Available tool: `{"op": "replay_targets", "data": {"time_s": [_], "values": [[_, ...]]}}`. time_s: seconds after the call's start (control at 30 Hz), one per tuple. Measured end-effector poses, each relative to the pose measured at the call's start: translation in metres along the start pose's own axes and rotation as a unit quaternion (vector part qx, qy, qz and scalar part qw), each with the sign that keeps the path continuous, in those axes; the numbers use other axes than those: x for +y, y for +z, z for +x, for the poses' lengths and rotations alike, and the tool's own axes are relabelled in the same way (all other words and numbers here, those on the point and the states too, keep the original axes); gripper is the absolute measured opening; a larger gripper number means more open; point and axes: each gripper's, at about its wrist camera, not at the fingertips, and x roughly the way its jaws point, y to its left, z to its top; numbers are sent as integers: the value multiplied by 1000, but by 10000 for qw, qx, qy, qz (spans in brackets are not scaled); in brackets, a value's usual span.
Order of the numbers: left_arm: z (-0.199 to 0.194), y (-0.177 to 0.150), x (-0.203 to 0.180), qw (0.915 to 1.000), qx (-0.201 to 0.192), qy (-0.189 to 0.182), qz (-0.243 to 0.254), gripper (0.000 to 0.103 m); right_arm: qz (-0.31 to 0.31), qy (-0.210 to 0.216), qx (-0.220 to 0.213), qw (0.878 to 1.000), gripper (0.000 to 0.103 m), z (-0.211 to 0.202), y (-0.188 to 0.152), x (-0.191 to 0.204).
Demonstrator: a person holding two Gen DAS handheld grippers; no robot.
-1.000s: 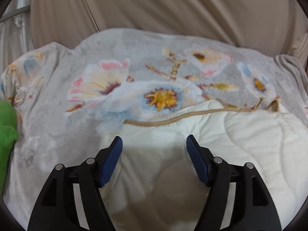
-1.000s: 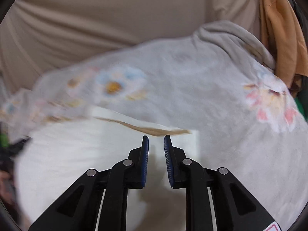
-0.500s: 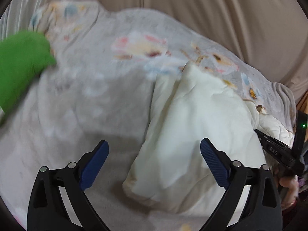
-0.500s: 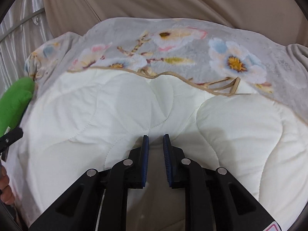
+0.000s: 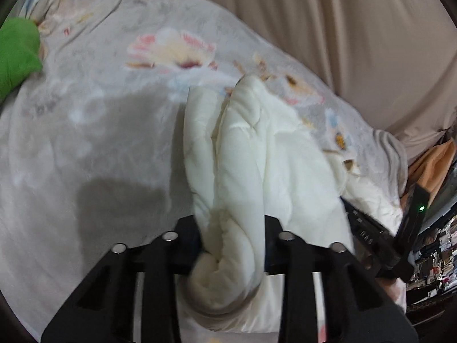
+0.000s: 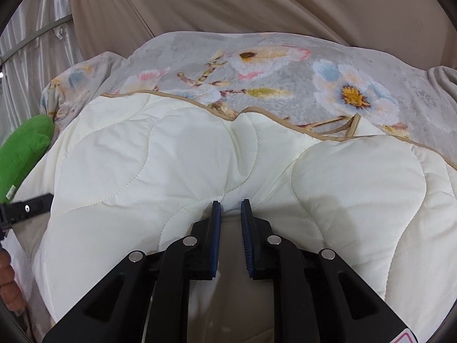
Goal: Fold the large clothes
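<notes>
A cream quilted cloth (image 5: 257, 143) with tan piping lies on a grey floral blanket (image 5: 100, 114). My left gripper (image 5: 232, 228) is closing its jaws, and a thick bunched fold of the cream cloth fills the gap and hides the pads. In the right wrist view the cream cloth (image 6: 171, 157) spreads wide ahead. My right gripper (image 6: 230, 204) stands nearly shut, its fingertips pinching the cloth's near edge where the creases meet. The right gripper's black body (image 5: 371, 234) shows at the left view's right edge.
A green soft item (image 5: 17, 54) lies at the blanket's left end (image 6: 25, 148). Beige curtains (image 5: 342, 28) hang behind the bed. An orange cloth (image 5: 434, 165) and cluttered shelves (image 5: 440, 257) are at the right. A hand (image 6: 8, 280) shows at far left.
My left gripper swung left along the cloth, spread wide at its edge, then closed around a bunched fold. My right gripper came down over the cloth and has held still since.
</notes>
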Motion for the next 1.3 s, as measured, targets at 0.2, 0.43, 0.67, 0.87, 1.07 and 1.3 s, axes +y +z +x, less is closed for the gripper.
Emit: {"op": "replay_targets", "data": {"time_s": [0.2,0.43,0.67,0.87,1.07,1.3], "values": [[-61,4,-44,9956,-441,-642,529,21,378,566,-139,9976,16,-81,-25,-27],[-92,-18,-148,9753,-715,-1341,1602,20,634,937,426,9927,3,-58,-87,-30],[-55,-61,-274,9470,-271,-1824,2631,19,1445,1576,181,9767,0,-72,-99,-52],[33,-114,-337,9343,466,-1578,3163,19,2118,1048,-578,9700,10,-161,-152,-107],[86,-160,-351,9255,836,-1339,3442,23,2511,218,-1003,9625,13,-231,-185,-147],[3,-132,-312,9229,462,-2115,3184,64,2443,323,-1575,9563,74,-262,-140,-156]]}}
